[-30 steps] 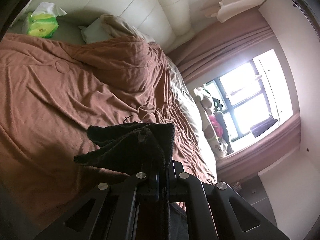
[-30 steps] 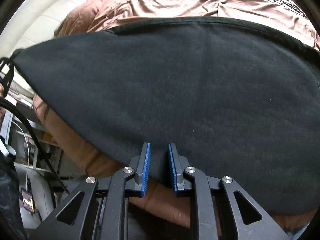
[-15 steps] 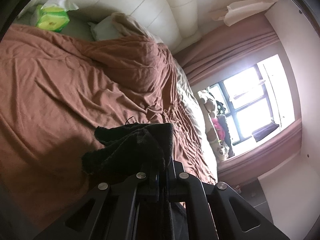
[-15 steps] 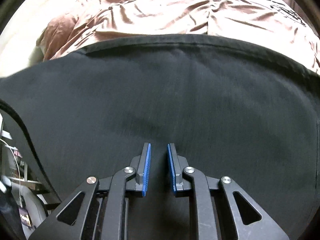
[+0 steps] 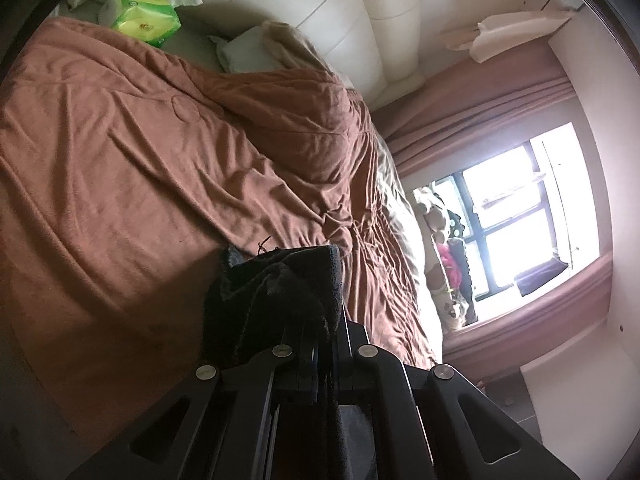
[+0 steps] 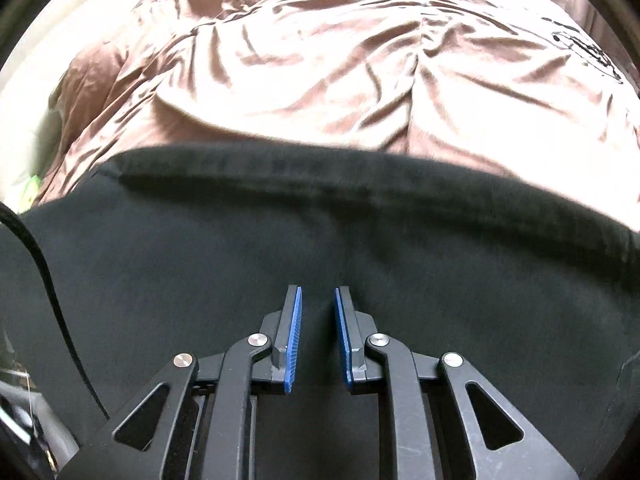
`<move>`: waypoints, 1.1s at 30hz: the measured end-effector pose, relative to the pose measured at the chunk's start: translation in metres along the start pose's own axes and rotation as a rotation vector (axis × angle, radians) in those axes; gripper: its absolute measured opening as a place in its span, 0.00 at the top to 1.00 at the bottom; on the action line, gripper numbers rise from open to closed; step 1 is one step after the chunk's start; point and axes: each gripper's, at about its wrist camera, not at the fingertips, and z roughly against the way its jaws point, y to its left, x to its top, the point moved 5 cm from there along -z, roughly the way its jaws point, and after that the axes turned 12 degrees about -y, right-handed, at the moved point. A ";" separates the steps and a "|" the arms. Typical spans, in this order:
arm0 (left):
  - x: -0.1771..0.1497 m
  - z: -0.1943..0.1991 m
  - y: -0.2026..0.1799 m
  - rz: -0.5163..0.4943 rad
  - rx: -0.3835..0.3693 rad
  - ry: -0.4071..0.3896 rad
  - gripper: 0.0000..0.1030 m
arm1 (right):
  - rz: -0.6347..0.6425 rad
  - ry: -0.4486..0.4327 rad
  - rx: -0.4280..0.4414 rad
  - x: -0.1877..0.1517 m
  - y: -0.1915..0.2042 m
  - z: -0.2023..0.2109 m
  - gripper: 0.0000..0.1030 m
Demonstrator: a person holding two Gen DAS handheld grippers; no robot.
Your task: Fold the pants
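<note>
The black pants (image 6: 240,248) lie spread wide across the lower half of the right wrist view, their far hem running left to right over the brown blanket (image 6: 340,72). My right gripper (image 6: 318,292) hovers over this cloth. Its blue pads (image 6: 295,320) stand a narrow gap apart and nothing is pinched between them. In the left wrist view, a bunched end of the pants (image 5: 276,292) bulges out above my left gripper (image 5: 325,332). That gripper is shut on the cloth, which hides its fingertips, and it is held low over the blanket (image 5: 140,168).
A green tissue pack (image 5: 146,20) and a pillow (image 5: 248,50) sit by the cream headboard (image 5: 320,0). Soft toys (image 5: 440,248) line the bed's far side under a bright window (image 5: 516,216). A black cable (image 6: 44,272) runs down the left of the right wrist view.
The right gripper has slid across the pants, so the far hem sits nearer and more blanket shows. The left gripper has sunk toward the bed, and the loose flap of cloth has gathered in.
</note>
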 end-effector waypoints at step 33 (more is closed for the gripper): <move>-0.008 0.003 -0.161 -0.166 -0.172 0.040 0.96 | -0.069 0.069 0.184 -0.095 0.007 0.061 0.88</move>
